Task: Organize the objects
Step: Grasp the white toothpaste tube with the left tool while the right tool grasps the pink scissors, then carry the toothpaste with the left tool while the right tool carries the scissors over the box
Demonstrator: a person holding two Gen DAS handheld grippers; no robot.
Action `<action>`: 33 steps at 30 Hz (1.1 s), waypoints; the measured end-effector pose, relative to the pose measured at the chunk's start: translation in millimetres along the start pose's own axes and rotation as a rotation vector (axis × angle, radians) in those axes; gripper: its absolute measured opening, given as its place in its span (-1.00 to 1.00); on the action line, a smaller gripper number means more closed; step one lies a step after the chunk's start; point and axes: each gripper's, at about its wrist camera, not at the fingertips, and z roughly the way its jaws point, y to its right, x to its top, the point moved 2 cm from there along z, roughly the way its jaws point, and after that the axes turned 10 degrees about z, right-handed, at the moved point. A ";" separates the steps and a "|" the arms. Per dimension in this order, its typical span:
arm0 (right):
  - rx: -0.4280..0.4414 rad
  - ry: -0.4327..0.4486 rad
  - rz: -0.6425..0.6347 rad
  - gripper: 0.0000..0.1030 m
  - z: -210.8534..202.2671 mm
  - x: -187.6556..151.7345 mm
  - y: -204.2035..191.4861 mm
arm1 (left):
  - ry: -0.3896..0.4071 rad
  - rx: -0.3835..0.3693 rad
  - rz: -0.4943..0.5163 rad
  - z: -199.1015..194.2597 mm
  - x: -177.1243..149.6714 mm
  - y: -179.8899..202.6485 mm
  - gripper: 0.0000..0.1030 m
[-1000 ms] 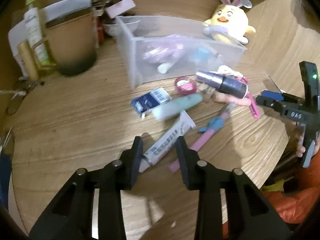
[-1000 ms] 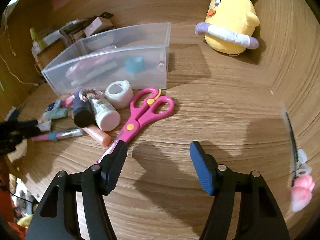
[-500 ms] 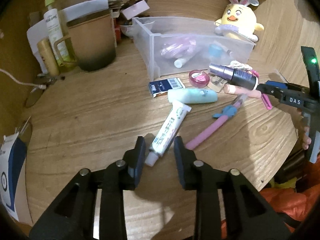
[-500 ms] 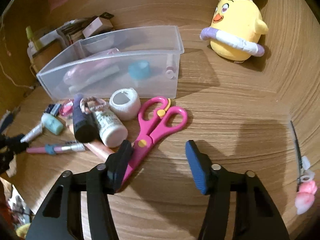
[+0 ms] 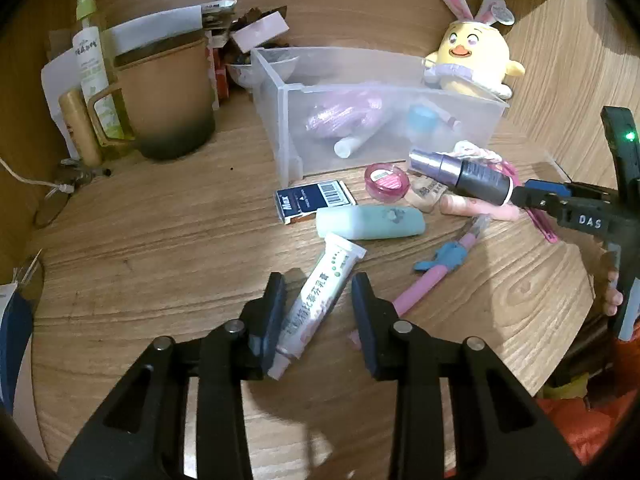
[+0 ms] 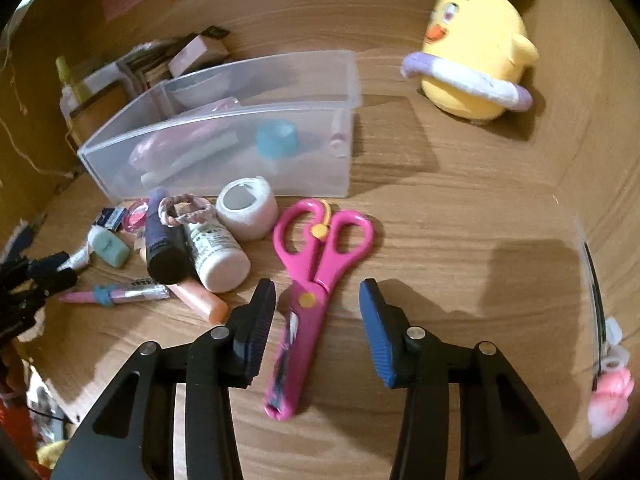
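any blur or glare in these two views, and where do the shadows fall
Left wrist view: sharp, fisheye-bent, dim corners; left gripper shadows the wood under it, by the white tube. Right wrist view: plush chick and pink scissors smear slightly; dark shadow patches cross the table; no glare.

Warm, dim indoor light, falling from above and behind the cameras. Both views carry heavy fisheye bending, with black vignette at the corners. The black left gripper (image 5: 318, 312) throws a soft shadow forward onto the wooden tabletop (image 5: 160, 240); the right gripper (image 6: 318, 320) does likewise. The yellow plush chick (image 6: 476, 64) is smeared with motion blur in the right wrist view, as is the clear plastic bin (image 6: 240, 136). A green indicator light (image 5: 631, 135) flares brightly. Mild glare on the white tube (image 5: 320, 296).
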 end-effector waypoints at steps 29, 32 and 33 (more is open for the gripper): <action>0.072 0.280 -0.031 -0.64 -70.7 45.9 -19.4 | 0.229 -0.003 -0.096 -58.9 68.1 -9.8 -0.69; 0.075 0.309 -0.031 -0.64 -70.3 62.4 -23.4 | 0.250 -0.010 -0.097 -61.6 84.8 -11.8 -0.69; 0.083 0.321 -0.028 -0.64 -70.5 70.2 -24.8 | 0.255 -0.012 -0.099 -61.8 89.9 -12.6 -0.69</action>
